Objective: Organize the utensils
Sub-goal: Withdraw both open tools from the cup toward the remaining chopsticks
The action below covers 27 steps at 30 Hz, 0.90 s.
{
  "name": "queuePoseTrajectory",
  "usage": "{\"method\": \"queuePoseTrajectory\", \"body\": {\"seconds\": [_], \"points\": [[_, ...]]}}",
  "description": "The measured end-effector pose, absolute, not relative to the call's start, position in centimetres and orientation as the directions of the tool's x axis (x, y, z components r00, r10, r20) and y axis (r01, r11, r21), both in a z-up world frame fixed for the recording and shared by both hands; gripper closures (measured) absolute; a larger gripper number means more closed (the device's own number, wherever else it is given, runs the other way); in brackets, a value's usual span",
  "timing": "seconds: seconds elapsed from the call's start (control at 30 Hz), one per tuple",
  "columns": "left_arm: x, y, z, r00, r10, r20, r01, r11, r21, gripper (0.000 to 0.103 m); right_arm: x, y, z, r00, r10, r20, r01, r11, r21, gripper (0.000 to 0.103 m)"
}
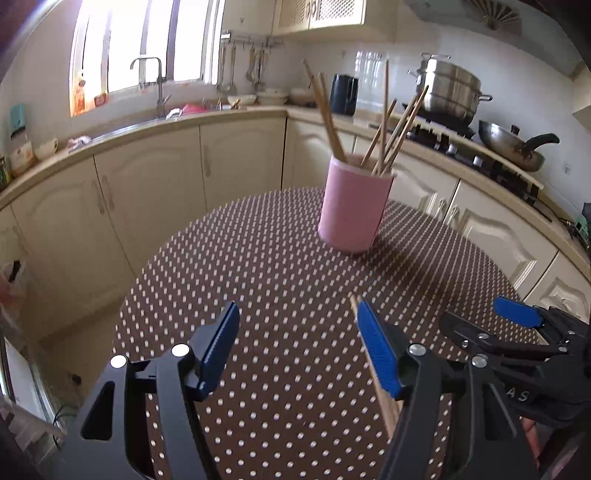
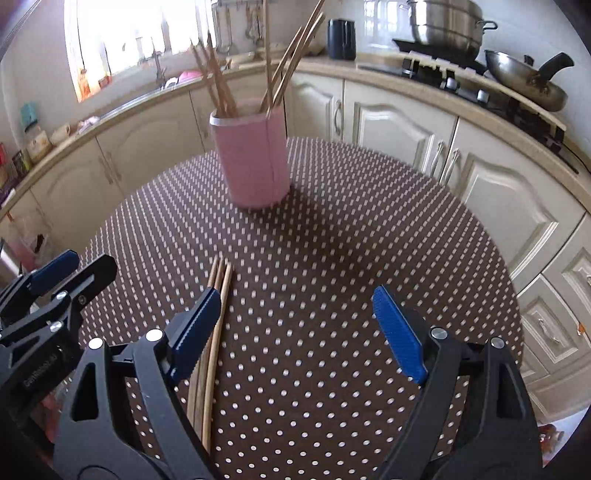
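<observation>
Three loose chopsticks (image 2: 218, 295) lie between wide-jawed, empty left gripper (image 1: 297, 345) and right gripper (image 2: 295, 325); one should centre over them before closing.

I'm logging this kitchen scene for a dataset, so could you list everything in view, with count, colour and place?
Holder: one, pink, upright on table.
Chopsticks in holder: several, wooden, leaning outward.
Loose chopsticks: about three, wooden, flat on table between both grippers.
Table: one, brown with white dots.
Steamer pot: one, steel, on stove.
Wok: one, steel, black handle, on stove.
Kettle: one, dark, on counter.
Faucet: one, metal, by window.
Left gripper: black, blue fingers, open.
Right gripper: black, blue fingers, open.
</observation>
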<state>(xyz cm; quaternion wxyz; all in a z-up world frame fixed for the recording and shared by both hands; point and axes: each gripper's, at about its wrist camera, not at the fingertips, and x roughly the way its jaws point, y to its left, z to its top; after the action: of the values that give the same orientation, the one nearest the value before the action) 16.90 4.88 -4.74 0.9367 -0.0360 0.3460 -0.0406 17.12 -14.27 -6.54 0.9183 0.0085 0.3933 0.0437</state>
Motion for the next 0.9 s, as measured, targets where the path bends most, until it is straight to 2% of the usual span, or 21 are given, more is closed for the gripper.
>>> {"method": "queuePoseTrajectory", "body": {"seconds": [0.53,0.9], "points": [[16.6,6.7,-8.2,0.686,-0.120,-0.718,0.032,0.990,-0.135,0.036,19.1,-11.1,-10.9,0.600,0.037,-0.799,-0.117,0.992,-0.042,0.020],[16.9,6.2,-8.7,0.668,-0.148,-0.729,0.047,0.987,-0.157,0.036,19.1,-11.4,-10.5,0.607,0.052,-0.793,-0.125,0.992,-0.031,0.020]]}}
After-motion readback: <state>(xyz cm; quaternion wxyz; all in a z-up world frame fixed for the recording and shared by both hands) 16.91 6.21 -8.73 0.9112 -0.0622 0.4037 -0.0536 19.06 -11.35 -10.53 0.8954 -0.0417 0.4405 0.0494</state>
